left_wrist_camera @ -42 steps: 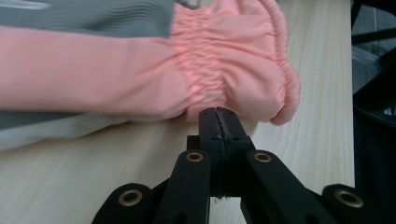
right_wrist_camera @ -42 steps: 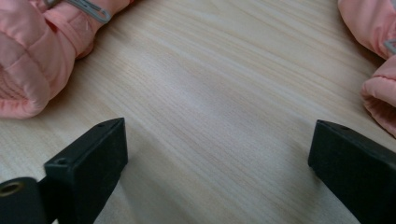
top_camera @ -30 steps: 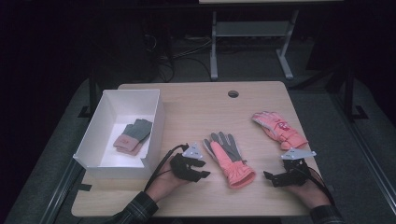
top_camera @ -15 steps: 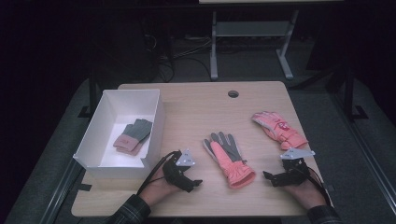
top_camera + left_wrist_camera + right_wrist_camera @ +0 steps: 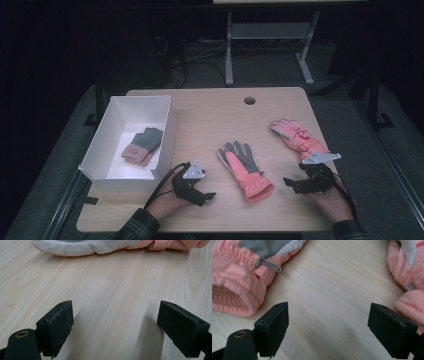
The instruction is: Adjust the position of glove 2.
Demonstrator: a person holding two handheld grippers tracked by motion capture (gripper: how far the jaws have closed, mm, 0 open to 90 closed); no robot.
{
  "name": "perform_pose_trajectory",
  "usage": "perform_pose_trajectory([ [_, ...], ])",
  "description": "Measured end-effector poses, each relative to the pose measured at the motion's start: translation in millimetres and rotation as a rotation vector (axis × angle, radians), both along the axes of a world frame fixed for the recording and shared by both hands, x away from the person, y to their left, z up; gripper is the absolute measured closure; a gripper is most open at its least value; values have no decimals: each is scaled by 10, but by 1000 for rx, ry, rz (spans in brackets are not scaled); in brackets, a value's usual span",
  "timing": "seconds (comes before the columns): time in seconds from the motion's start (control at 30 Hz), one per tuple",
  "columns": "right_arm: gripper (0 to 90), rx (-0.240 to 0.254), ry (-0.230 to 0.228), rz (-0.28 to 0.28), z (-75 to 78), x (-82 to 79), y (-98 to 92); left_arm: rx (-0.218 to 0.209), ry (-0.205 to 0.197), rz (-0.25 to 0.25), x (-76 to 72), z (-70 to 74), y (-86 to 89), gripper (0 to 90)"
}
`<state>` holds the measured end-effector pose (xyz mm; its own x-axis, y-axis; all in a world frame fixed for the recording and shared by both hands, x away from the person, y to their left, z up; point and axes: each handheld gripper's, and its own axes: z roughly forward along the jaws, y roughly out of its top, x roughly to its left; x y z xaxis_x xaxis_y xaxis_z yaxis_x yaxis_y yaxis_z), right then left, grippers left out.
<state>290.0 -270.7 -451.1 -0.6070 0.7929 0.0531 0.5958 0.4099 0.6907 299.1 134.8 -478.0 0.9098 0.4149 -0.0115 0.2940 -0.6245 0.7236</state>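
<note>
A pink glove with a grey palm (image 5: 245, 167) lies in the middle of the wooden table (image 5: 210, 125). A second pink glove (image 5: 297, 137) lies at the right. My left gripper (image 5: 207, 196) rests near the front edge, left of the middle glove. Its jaws have just opened and stand open over bare wood (image 5: 115, 315), with the glove (image 5: 87, 247) ahead of them. My right gripper (image 5: 290, 184) sits between the two gloves, pointing left. Its jaws have just closed a little but remain open (image 5: 328, 317) with nothing between them. One glove's cuff (image 5: 234, 287) lies to their left and the other glove (image 5: 407, 275) to their right.
A white box (image 5: 170, 135) stands at the table's left and holds a small grey and pink glove pair (image 5: 142, 145). A round cable hole (image 5: 249, 100) sits near the far edge. Beyond the table are a metal stand (image 5: 230, 50) and loose cables on the dark floor.
My left hand has drawn back a little toward the front edge, away from the middle glove. The right hand has stayed in place.
</note>
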Motion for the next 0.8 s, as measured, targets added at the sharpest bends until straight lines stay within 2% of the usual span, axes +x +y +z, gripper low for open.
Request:
perform_pose_trajectory([
  [0.07,180,8,13,7,41,42,4,-1,-6,-5,6,0,0,129],
  [0.2,200,-13,2,24,154,169,-5,2,-3,-7,6,3,2,129],
  [0.27,205,-7,-11,32,204,224,-16,4,-4,-8,8,3,2,129],
  [0.5,220,-28,-17,13,335,513,-98,5,-4,-9,10,4,2,129],
  [0.7,267,-7,-26,-6,366,811,-182,8,-3,-10,11,6,2,130],
  [0.8,290,-12,-5,-9,348,965,-214,8,-3,-10,12,6,2,130],
])
